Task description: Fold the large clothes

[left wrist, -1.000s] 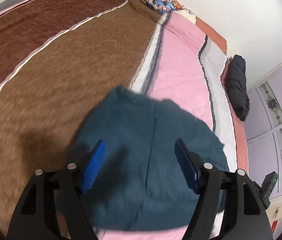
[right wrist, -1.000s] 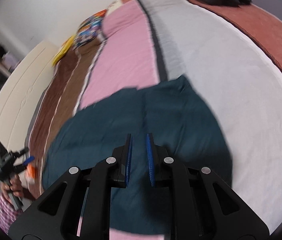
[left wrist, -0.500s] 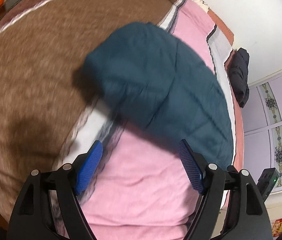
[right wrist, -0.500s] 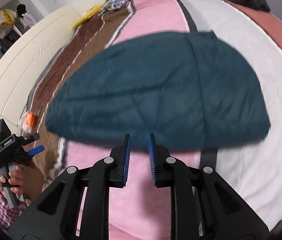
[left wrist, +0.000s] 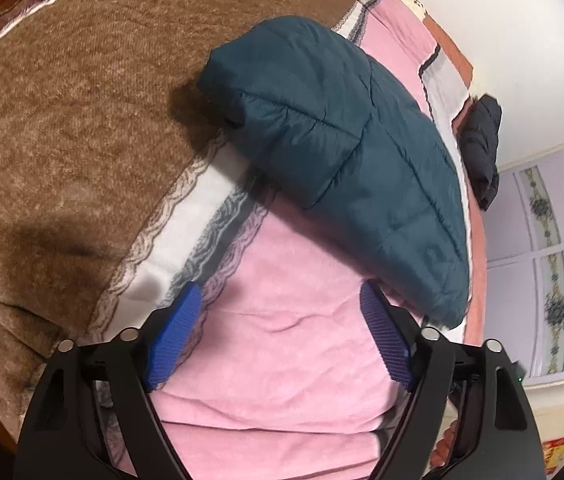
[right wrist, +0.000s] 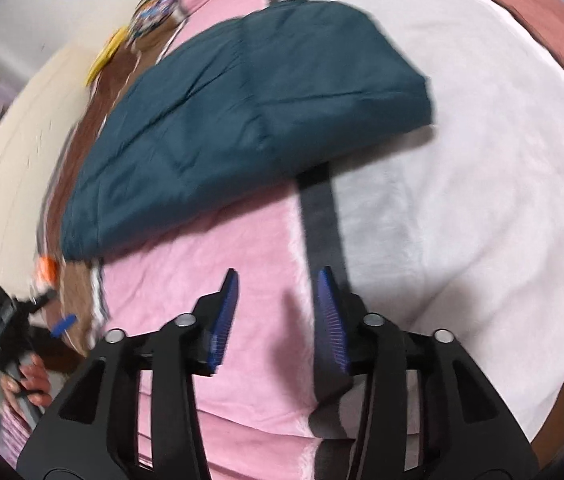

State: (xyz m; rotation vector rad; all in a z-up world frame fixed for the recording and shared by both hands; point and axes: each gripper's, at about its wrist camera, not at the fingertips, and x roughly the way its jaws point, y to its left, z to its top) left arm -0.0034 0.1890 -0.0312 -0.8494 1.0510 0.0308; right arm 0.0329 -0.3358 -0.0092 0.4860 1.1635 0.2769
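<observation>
A folded teal quilted jacket (left wrist: 345, 128) (right wrist: 250, 108) lies flat across the striped blanket on the bed. My left gripper (left wrist: 278, 312) hovers over pink blanket just short of the jacket's near edge, its jaws still opening and nothing between them. My right gripper (right wrist: 278, 296) hangs over the pink stripe, also short of the jacket; its jaws are opening with nothing between them. Neither gripper touches the jacket.
The bed blanket (left wrist: 62, 128) runs in brown, white, pink and grey stripes. A black folded garment (left wrist: 481, 140) lies at the far side near a lilac wardrobe (left wrist: 553, 248). A patterned pillow (right wrist: 158, 12) sits at the head. A hand (right wrist: 22, 384) holds the other gripper at left.
Both grippers pulled back off the jacket toward the bed's near edge and sank a little. The right gripper's jaws went from nearly shut to apart. The jacket stays put.
</observation>
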